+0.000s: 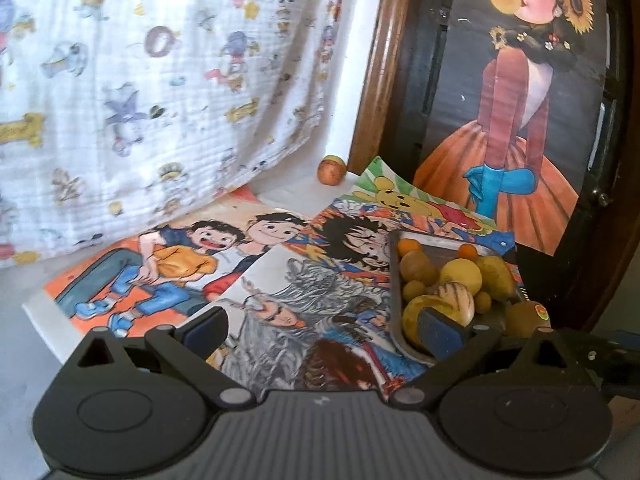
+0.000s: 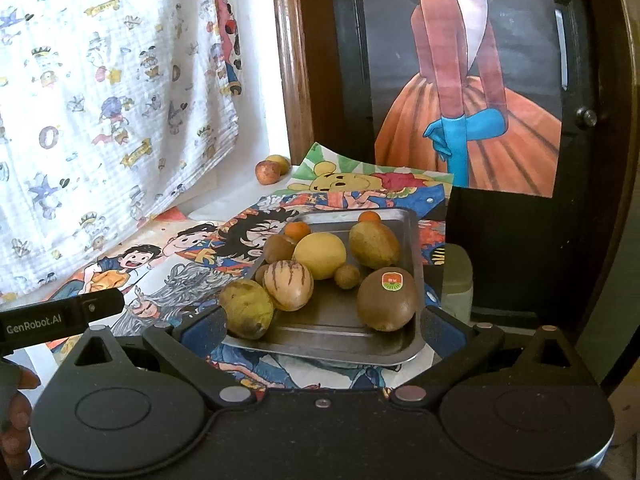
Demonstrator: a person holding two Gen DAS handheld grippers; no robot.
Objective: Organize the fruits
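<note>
Steel tray (image 2: 408, 240) is nearly filled — two fruits (image 2: 269, 171) are left far back, while both grippers (image 2: 322, 330) (image 1: 322, 330) are held open, empty.

2 hand-held grippers, left (image 1: 324, 330) and right (image 2: 322, 326), both spread wide, empty.

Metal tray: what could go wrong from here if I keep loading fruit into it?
1. The metal tray is crowded on its left; the green-yellow fruit sits at the near-left rim and might roll out if nudged.
2. The tray rests on loose overlapping posters, so it may slide.
3. Two stray fruits lie by the back wall, a longer reach over the tray.
</note>
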